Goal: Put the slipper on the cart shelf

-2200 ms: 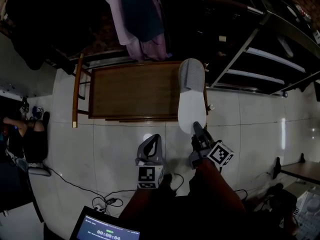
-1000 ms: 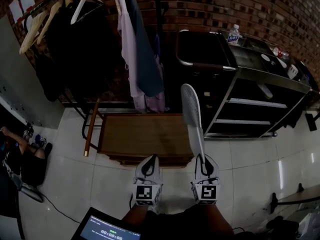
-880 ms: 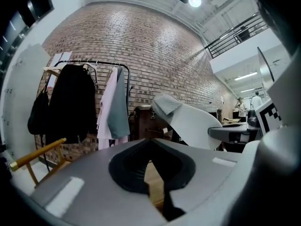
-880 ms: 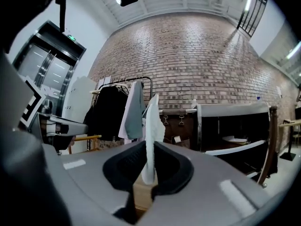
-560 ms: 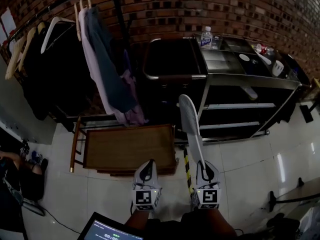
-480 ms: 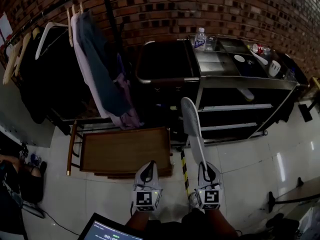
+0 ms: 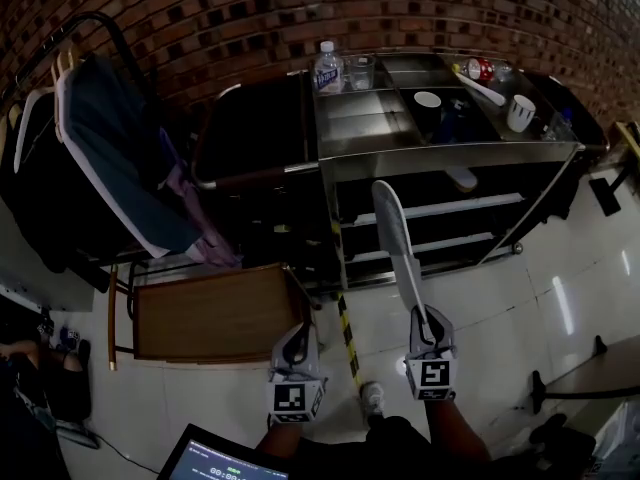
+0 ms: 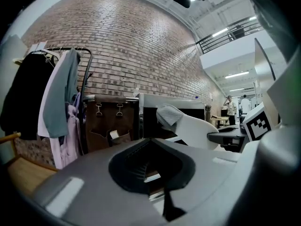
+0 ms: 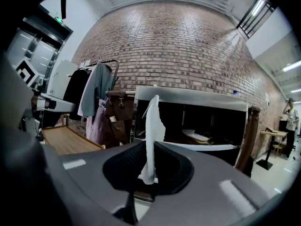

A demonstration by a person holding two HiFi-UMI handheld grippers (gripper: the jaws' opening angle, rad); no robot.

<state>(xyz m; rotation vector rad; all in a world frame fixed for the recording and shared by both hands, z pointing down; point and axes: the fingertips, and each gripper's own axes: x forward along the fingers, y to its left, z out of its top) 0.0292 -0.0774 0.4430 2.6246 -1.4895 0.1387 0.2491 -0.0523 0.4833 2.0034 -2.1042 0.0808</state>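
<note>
Slipper (image 7: 394, 236) status: the right gripper (image 7: 426, 320) clamps it at its near end, jaws drawn narrow onto it. From the gripper it juts toward 12 o'clock, leaning slightly to 11. In the right gripper view I see it edge-on, a pale strip rising from between the jaws. It hangs in the air in front of the steel cart (image 7: 520, 150), which stands at 12 to 1 o'clock, and its far tip overlaps the shelves (image 7: 500, 204) in the head view. Whether it touches them I cannot tell.

A second slipper (image 7: 461, 178) lies on the cart's upper shelf. A bottle (image 7: 328, 68) stands on the cart top at 11 o'clock.

The left gripper (image 7: 298, 334) is level with the right one at 9 o'clock of it, jaws together with nothing between them. A wooden bench (image 7: 210, 313) lies at its 10 o'clock, with clothes (image 7: 110, 158) hanging beyond.
</note>
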